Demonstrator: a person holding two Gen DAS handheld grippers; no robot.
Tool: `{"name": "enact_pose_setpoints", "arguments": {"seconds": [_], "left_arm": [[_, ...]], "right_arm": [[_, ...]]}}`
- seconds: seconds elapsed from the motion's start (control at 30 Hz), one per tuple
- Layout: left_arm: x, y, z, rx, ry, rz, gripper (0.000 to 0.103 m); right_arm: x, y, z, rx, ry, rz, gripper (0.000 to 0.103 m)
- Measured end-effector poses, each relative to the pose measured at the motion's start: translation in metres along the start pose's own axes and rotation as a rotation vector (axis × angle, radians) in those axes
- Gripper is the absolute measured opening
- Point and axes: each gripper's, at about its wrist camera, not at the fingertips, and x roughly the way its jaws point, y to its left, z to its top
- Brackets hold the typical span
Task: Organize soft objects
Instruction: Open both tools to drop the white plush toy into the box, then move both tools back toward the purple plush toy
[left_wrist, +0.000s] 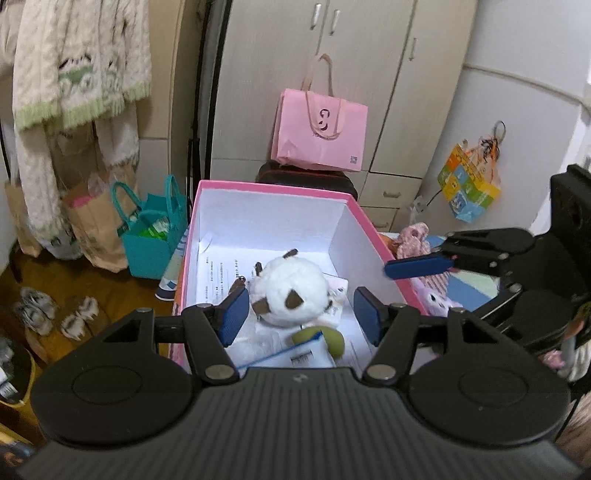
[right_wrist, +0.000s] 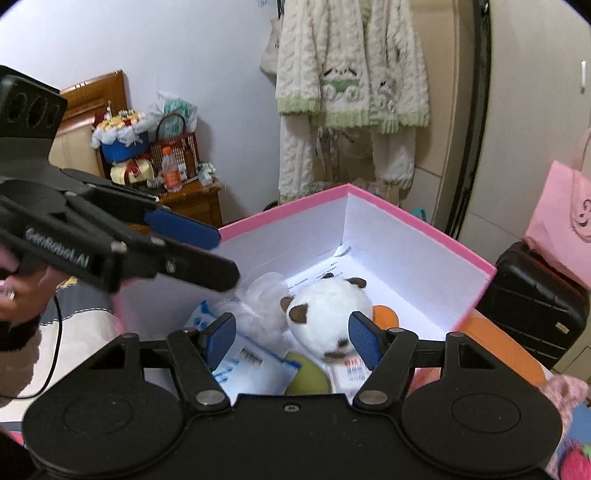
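Two blue ribbed pads sit on the black left gripper (left_wrist: 301, 315), spread wide with nothing between them, above the box (left_wrist: 271, 187). Both pads of the right gripper (right_wrist: 291, 341) are spread wide too and hold nothing. That box is stiff card, pink outside and white inside, with square corners and no lid on it. One round fluffy white plush (left_wrist: 290, 297) with small brown ears lies in the middle of the box floor. Next to it lie one smooth green ball (left_wrist: 327, 338), one orange round thing (right_wrist: 384, 315) partly hidden behind the plush, one puffy white mesh ball (right_wrist: 262, 302), and one shiny packet (right_wrist: 255, 363) with blue print. Flat white papers (left_wrist: 218, 269) cover the box floor. Outside the box, by its right wall, rest one knobbly pink knit toy (left_wrist: 412, 240) and one soft purple toy (left_wrist: 439, 301). One pink paper bag (left_wrist: 319, 129) hangs on the cupboard behind. One chunky cream knit sweater (right_wrist: 352, 66) with green trim hangs up.
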Motion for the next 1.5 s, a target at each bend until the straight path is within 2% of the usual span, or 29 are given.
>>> {"name": "enact_pose_setpoints", "arguments": {"seconds": [0.23,0.43,0.77,1.0,1.17,1.5], "left_arm": [[-0.04,-0.033,-0.003,0.078,0.004,-0.056,0.063],[-0.069,-0.066,-0.008,0.123,0.017,-0.154,0.063],[-0.072,-0.128,-0.024,0.258,0.028,-0.236,0.064],[-0.054,-0.164,-0.029,0.304,0.056,-0.287,0.064],[-0.03,-0.182,-0.031,0.294,0.093,-0.308,0.064],[0.039,-0.201,-0.029,0.233,0.153,-0.295,0.064]], "right_arm": [[-0.063,0.012,-0.017,0.035,-0.061,-0.022,0.073],[-0.111,0.021,-0.035,0.047,-0.101,-0.07,0.073],[-0.165,0.022,-0.08,0.087,-0.124,-0.198,0.073],[-0.191,0.011,-0.107,0.119,-0.149,-0.245,0.073],[-0.2,-0.003,-0.123,0.144,-0.164,-0.248,0.073],[-0.169,-0.04,-0.165,0.224,-0.131,-0.182,0.074]]}}
